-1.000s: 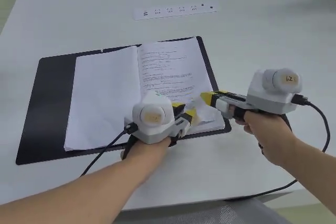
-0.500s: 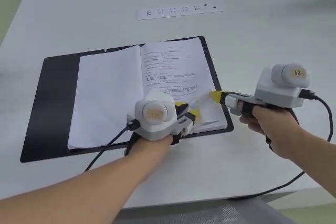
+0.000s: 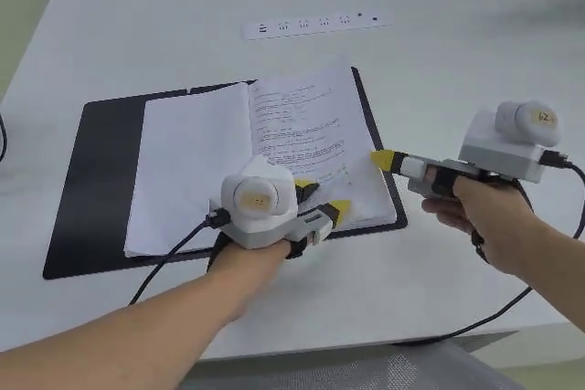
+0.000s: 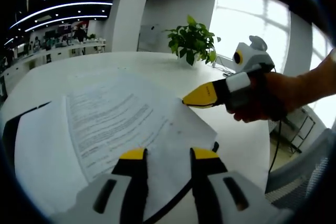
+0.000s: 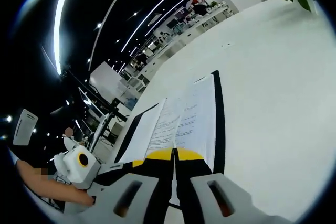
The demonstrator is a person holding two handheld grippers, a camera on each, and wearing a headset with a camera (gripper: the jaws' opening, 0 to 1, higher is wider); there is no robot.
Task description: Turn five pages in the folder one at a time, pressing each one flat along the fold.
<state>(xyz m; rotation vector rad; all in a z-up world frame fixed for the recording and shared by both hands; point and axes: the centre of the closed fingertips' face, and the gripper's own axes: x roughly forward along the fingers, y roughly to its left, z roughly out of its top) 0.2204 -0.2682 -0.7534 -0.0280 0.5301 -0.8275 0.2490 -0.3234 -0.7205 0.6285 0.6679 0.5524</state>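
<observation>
A black folder (image 3: 96,180) lies open on the white table, with a blank page (image 3: 192,162) on its left and a printed page (image 3: 302,134) on its right. My left gripper (image 3: 322,199) hovers open over the printed page's near corner, its yellow jaws apart above the printed page (image 4: 121,119) in the left gripper view (image 4: 169,155). My right gripper (image 3: 382,160) is at the page's right edge, shut on that edge, which it lifts a little. It enters the left gripper view from the right (image 4: 202,95). Its jaws meet (image 5: 173,155) before the folder (image 5: 216,108).
A white power strip (image 3: 315,22) lies on the table beyond the folder. A potted plant (image 4: 191,40) stands at the far side. A black cable (image 3: 169,262) trails from my left gripper to the table's front edge. Bare table (image 3: 475,61) spreads to the right of the folder.
The right gripper has drawn to the right with the page edge, and the crumpled paper between the grippers has flattened. The left gripper has shifted slightly toward the folder's near edge.
</observation>
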